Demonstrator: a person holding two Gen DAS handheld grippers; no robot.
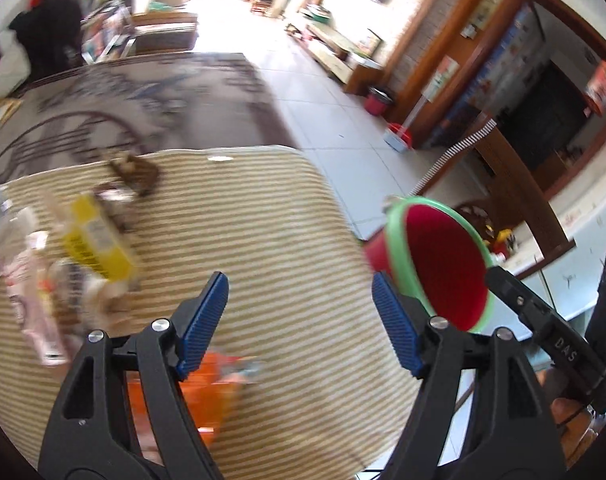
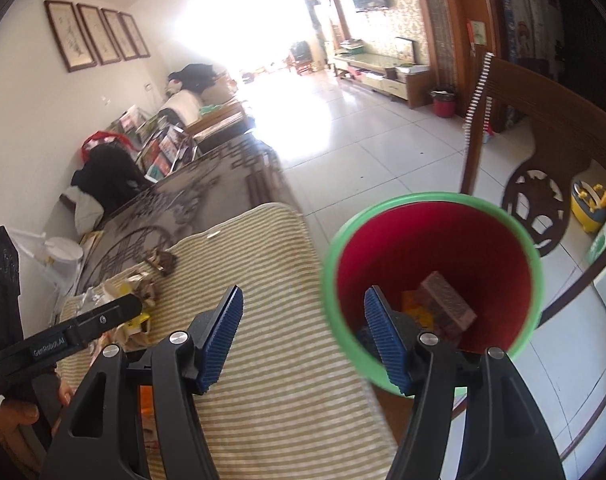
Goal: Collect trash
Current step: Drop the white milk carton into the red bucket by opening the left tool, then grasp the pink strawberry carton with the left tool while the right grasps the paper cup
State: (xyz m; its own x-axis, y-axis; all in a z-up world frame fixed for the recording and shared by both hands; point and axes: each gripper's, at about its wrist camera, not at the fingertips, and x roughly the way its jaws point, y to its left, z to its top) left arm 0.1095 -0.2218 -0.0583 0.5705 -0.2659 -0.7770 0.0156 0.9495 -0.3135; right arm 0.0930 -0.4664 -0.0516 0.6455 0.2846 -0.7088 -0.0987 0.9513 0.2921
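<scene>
My left gripper [image 1: 299,320] and right gripper [image 2: 303,336] both stand open and hold nothing. The bin [image 2: 431,280] sits just right of the right gripper, at the table [image 2: 279,360] edge for short drops. The trash [image 1: 95,240] lies left of the left gripper.

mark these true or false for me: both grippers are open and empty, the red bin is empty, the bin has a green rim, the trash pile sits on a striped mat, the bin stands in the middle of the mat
1. The left gripper and right gripper are both open and empty. True.
2. The red bin is empty. False: a few packets already lie at its bottom.
3. The bin has a green rim. True.
4. The trash pile sits on a striped mat. True.
5. The bin stands in the middle of the mat. False: it is past the mat's right edge, beside the table.
</scene>
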